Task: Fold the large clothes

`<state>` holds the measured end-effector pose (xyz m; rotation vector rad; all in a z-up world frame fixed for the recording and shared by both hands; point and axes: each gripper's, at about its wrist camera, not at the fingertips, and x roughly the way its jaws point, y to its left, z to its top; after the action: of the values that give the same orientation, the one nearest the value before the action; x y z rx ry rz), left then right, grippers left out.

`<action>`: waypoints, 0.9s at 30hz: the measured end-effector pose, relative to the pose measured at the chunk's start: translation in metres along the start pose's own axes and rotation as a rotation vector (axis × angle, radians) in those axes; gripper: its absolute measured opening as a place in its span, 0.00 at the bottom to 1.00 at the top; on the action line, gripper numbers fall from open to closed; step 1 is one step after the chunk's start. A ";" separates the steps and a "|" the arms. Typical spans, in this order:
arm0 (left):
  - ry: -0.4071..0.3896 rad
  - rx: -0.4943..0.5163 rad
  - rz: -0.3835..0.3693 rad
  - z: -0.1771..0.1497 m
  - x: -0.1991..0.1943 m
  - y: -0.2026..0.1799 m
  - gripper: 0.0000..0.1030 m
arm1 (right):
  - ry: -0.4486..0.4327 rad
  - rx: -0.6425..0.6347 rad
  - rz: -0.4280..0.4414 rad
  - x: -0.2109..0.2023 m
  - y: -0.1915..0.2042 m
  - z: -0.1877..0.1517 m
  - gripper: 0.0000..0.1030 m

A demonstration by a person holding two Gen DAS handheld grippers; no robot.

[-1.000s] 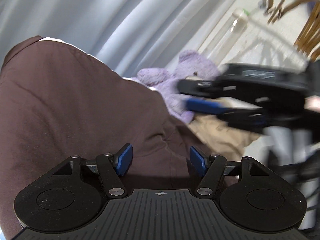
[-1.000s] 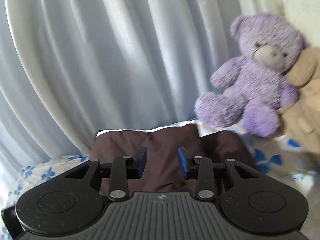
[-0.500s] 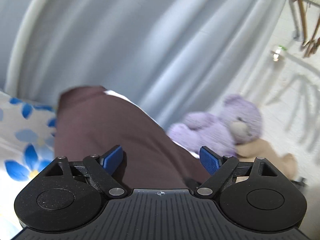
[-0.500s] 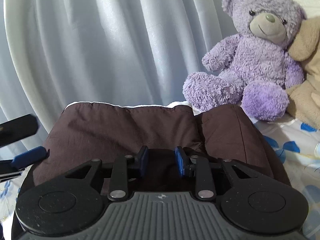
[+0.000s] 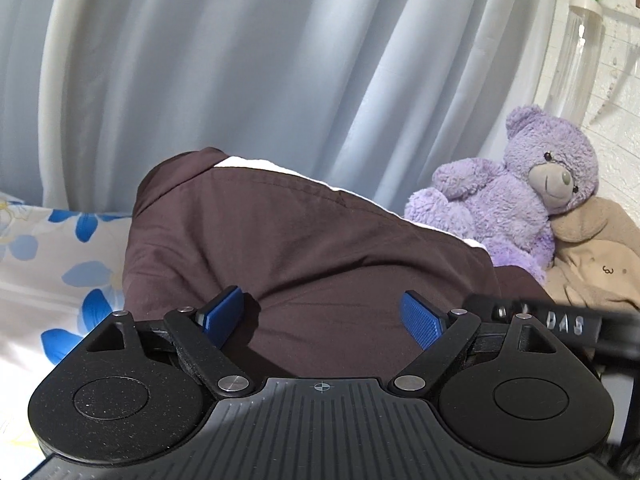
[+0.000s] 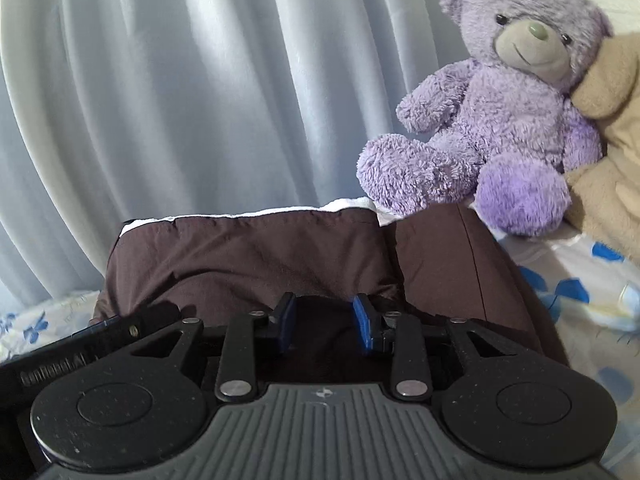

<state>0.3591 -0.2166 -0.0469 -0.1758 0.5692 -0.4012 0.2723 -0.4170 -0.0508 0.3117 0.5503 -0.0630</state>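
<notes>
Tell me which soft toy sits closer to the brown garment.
The purple plush teddy bear; its foot touches the brown garment. The beige plush toy sits behind it.

Both wrist cameras sit low and close over the dark brown garment (image 5: 304, 256), facing the pale curtain (image 5: 256, 60). The left view looks from further left, the right view nearer the purple teddy bear (image 6: 500, 100); both share garment, curtain and bear.

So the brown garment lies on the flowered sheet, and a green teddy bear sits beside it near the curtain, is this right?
Not quite: the teddy bear is purple, not green, as the right wrist view shows. The brown garment does lie on the flowered sheet, near the curtain.
</notes>
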 end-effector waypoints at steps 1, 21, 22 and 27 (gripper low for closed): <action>0.000 -0.002 -0.002 0.000 -0.001 0.001 0.88 | 0.007 -0.025 -0.011 0.002 0.002 0.006 0.37; 0.107 -0.055 0.008 0.023 0.052 0.022 0.98 | -0.021 -0.021 0.019 0.042 -0.021 -0.003 0.38; 0.103 -0.051 0.014 0.021 0.053 0.021 0.98 | -0.025 -0.018 0.021 0.042 -0.022 -0.003 0.38; 0.106 -0.065 -0.011 0.025 0.047 0.027 1.00 | -0.031 0.009 0.040 0.035 -0.022 0.001 0.39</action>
<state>0.4175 -0.2103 -0.0559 -0.2216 0.6861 -0.4046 0.2991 -0.4374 -0.0746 0.3303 0.5125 -0.0317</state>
